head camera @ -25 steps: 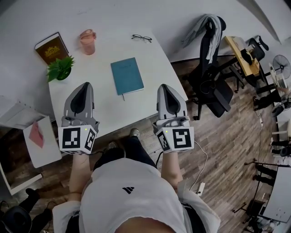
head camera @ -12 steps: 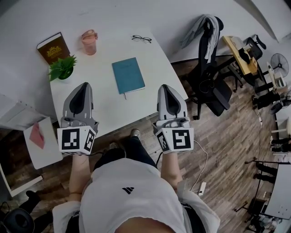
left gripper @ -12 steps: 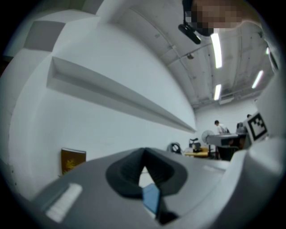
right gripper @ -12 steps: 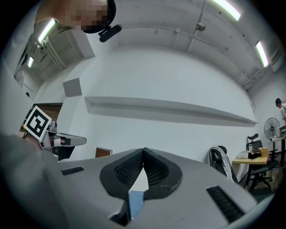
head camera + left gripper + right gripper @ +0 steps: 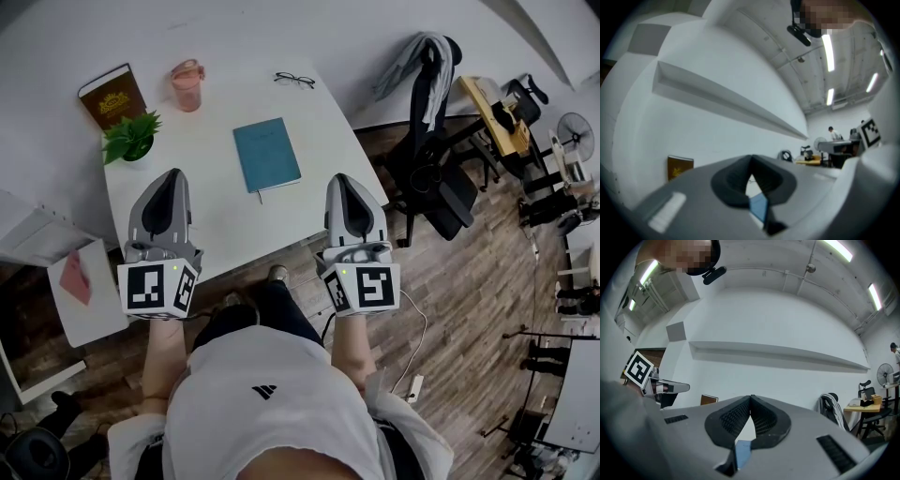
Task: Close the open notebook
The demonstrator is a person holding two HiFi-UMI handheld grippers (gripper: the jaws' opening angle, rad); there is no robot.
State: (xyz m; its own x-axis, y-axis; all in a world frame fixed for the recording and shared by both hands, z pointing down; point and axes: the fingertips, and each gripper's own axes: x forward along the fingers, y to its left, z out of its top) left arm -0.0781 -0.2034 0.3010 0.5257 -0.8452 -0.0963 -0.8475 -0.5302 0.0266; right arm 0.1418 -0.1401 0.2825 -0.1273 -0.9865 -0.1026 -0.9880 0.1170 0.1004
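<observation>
A teal notebook (image 5: 267,155) lies shut and flat on the white table (image 5: 211,220), with a pen or strap end poking out at its near edge. My left gripper (image 5: 172,176) hovers over the table's near left part, its jaws together and empty. My right gripper (image 5: 339,178) is at the table's near right edge, also shut on nothing. Both point toward the far wall, one on each side of the notebook and a little nearer to me. In the left gripper view the tips (image 5: 751,157) meet and a sliver of notebook (image 5: 758,208) shows below them. The right gripper (image 5: 751,397) view shows the same, with the notebook (image 5: 742,451) underneath.
At the table's far side are a brown book (image 5: 111,96), a pink cup (image 5: 186,86), a small green plant (image 5: 131,138) and a pair of glasses (image 5: 294,80). A black office chair (image 5: 436,141) with a draped garment stands to the right. A low white shelf (image 5: 80,314) is on the left.
</observation>
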